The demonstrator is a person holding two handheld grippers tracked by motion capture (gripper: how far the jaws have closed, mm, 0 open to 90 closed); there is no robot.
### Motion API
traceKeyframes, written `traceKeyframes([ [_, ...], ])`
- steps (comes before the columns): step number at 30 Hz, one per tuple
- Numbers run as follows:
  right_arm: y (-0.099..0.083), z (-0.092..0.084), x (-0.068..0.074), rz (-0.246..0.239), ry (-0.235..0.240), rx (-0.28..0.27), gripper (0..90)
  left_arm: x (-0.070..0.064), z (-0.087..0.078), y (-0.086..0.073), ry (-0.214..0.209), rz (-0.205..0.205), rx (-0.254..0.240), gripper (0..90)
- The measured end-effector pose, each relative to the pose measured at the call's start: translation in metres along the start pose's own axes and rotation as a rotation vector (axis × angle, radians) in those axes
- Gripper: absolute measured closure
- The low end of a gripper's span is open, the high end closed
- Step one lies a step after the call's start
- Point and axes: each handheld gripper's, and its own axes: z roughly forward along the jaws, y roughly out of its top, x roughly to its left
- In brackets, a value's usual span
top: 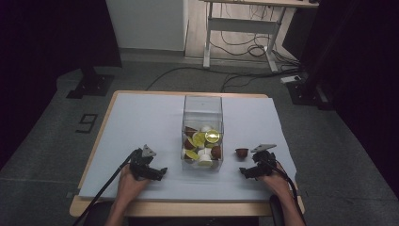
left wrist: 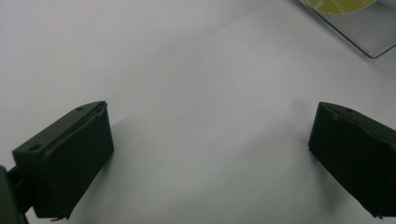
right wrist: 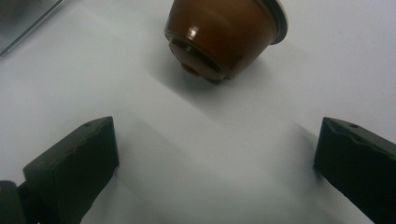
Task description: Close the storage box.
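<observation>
A clear plastic box [top: 203, 113] stands mid-table holding several coffee capsules, brown, white and yellow-lidded. One brown capsule [top: 242, 152] lies on the white sheet just right of the box; in the right gripper view this capsule [right wrist: 224, 35] rests on its side a short way beyond the jaws. My right gripper [top: 247, 172] is open, low over the sheet, with nothing between its jaws [right wrist: 215, 163]. My left gripper [top: 160, 173] is open too, left of the box, jaws wide over bare sheet [left wrist: 210, 149]. A corner of the box [left wrist: 359, 28] shows ahead of it.
A white sheet [top: 141, 122] covers the wooden table [top: 94, 207]. Dark curtains flank the scene. A desk frame [top: 244, 28] and floor cables [top: 244, 49] lie beyond the far edge.
</observation>
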Motion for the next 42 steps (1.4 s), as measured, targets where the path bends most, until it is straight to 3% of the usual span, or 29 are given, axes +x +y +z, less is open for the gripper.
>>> traceKeyframes([
  [11, 0.002, -0.004, 0.003, -0.021, -0.012, 0.007, 0.7, -0.004, -0.003, -0.001, 0.004, 0.026, -0.008, 0.7],
  [16, 0.003, -0.010, 0.004, -0.033, -0.029, -0.018, 1.7, -0.007, -0.005, -0.002, -0.013, 0.035, 0.003, 1.0],
  [22, 0.005, -0.019, 0.005, -0.052, -0.045, -0.044, 3.4, -0.013, -0.010, 0.000, -0.026, 0.059, -0.020, 0.6],
  [33, 0.003, -0.035, 0.011, -0.061, -0.046, -0.071, 5.2, -0.021, -0.023, 0.005, -0.110, 0.051, -0.083, 0.6],
  [38, 0.004, -0.042, 0.018, -0.069, -0.041, -0.080, 7.4, -0.028, -0.031, 0.008, -0.133, 0.067, -0.111, 1.5],
  [42, 0.005, -0.048, 0.021, -0.055, -0.007, -0.107, 8.2, -0.034, -0.034, 0.012, -0.142, 0.092, -0.126, 3.5],
])
